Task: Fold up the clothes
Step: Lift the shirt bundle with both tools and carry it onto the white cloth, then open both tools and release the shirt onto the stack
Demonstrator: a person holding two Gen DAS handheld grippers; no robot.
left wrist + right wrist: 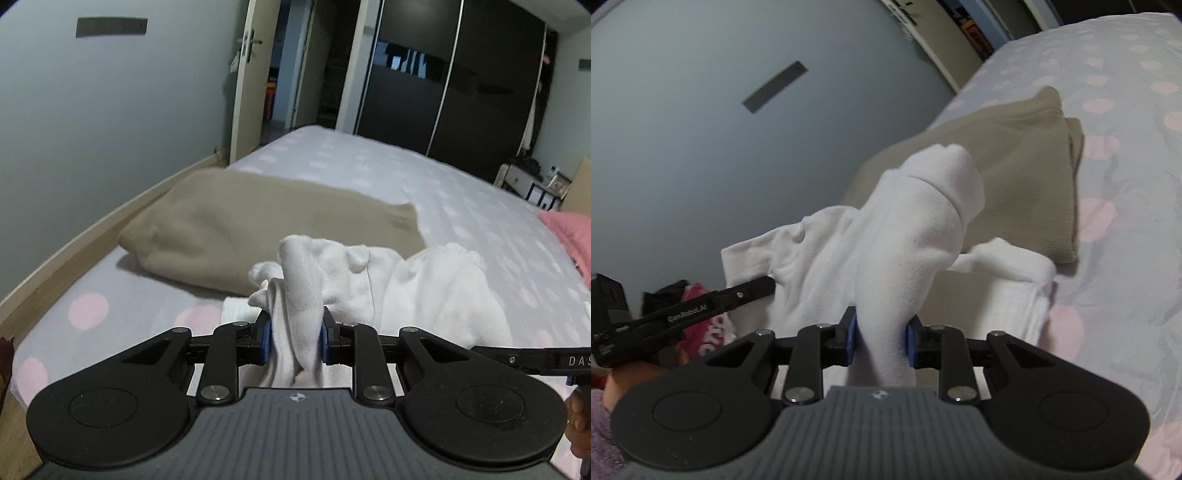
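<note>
Between the blue pads of the left gripper (295, 341) sits a bunch of white cloth (406, 288), and the pads pinch it tight. The right gripper (881, 343) pinches another part of the same white cloth (912, 236), which stands up in a soft hump at 12 o'clock from its jaws. The rest of the cloth lies on the bed sheet (461, 192), grey with pink dots. A folded tan cloth (240, 229) rests on the bed just behind it, at 11 o'clock in the left view. A pink cloth (576, 236) lies at 3 o'clock.
</note>
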